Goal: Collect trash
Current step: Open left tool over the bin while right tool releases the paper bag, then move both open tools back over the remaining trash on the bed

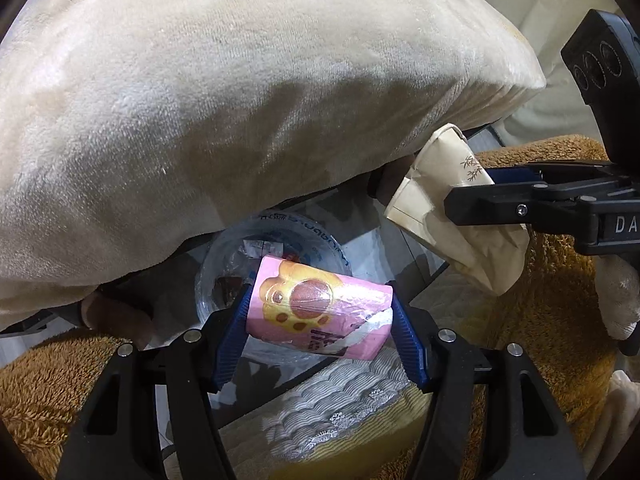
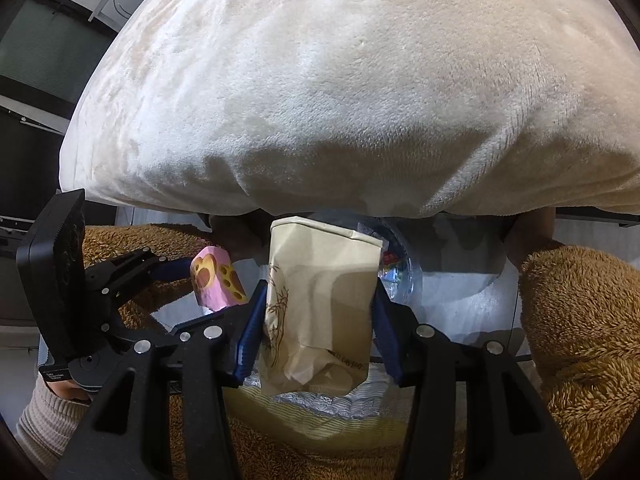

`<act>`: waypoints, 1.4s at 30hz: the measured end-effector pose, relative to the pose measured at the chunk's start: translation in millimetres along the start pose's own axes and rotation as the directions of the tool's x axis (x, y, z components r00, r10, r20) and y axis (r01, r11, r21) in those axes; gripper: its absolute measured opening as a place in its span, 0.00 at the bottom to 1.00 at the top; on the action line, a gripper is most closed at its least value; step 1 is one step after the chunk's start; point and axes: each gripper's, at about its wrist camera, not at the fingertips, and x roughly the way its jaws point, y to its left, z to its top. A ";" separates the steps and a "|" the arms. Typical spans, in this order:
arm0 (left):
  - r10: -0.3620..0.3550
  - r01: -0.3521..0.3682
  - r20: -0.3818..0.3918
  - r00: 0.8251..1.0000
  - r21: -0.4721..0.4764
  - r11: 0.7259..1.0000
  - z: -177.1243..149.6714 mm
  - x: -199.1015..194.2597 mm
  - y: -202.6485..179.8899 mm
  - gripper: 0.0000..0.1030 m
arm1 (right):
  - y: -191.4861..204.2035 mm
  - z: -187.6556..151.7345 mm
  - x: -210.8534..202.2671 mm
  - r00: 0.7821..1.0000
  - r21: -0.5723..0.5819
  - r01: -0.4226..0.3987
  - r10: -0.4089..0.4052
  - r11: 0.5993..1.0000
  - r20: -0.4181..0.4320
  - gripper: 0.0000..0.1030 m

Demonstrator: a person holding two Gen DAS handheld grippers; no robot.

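1. The left tool [image 1: 320, 320] is clamped on a pink wrapper [image 1: 316, 308], its blue pads [image 1: 234, 340] pressing the two short ends, so the pack spans the gap and bows a little
2. The right tool [image 2: 318, 316] grips a tan paper bag [image 2: 320, 300] by its sides; in the left view this bag sits at 2 o'clock from the wrapper, apart from it
3. Both pieces of trash are held in the air, under the edge of a big cream cushion [image 1: 248, 100] that fills the top of each view
4. Just beyond the wrapper, at 11 o'clock, a clear plastic tub [image 1: 276, 248] with scraps inside looks like the likely bin; in the right view it peeks out at 1 o'clock behind the bag [image 2: 400, 268]
5. A brown fleece [image 2: 580, 320] flanks both tools and a glass tabletop [image 1: 400, 248] lies below
6. Risks, as I judge them: the slick wrapper could squirt out of an end-on pinch; the soft bag could crumple and sag loose; the cushion overhang could snag either piece on the way in; the light tub could tip or slide if a tool bumps its rim; the two tools are near enough to collide
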 end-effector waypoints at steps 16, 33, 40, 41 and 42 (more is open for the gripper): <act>0.023 -0.023 -0.016 1.000 -0.047 0.999 0.5 -1.0 7.0 0.75 | 2.5 1.8 -0.2 1.000 0.011 -0.010 0.010 1.000 -0.007 0.66; 0.050 -0.044 0.115 0.992 -0.058 0.997 -7.2 -49.2 -1.5 0.75 | 12.7 -18.6 -44.7 0.996 -0.011 0.018 -0.017 1.000 0.086 0.66; 0.073 -0.062 0.215 0.974 -0.057 0.996 -20.8 -91.9 -14.1 0.75 | 28.6 -38.8 -75.6 0.987 -0.044 0.026 -0.018 0.999 0.157 0.66; 0.078 -0.066 0.232 0.970 -0.057 0.996 -22.6 -98.4 -16.1 0.75 | 30.8 -42.2 -80.4 0.986 -0.049 0.026 -0.017 0.998 0.168 0.66; 0.084 -0.072 0.249 0.965 -0.058 0.996 -24.6 -105.6 -18.3 0.75 | 33.3 -45.6 -86.4 0.983 -0.057 0.029 -0.018 0.998 0.182 0.66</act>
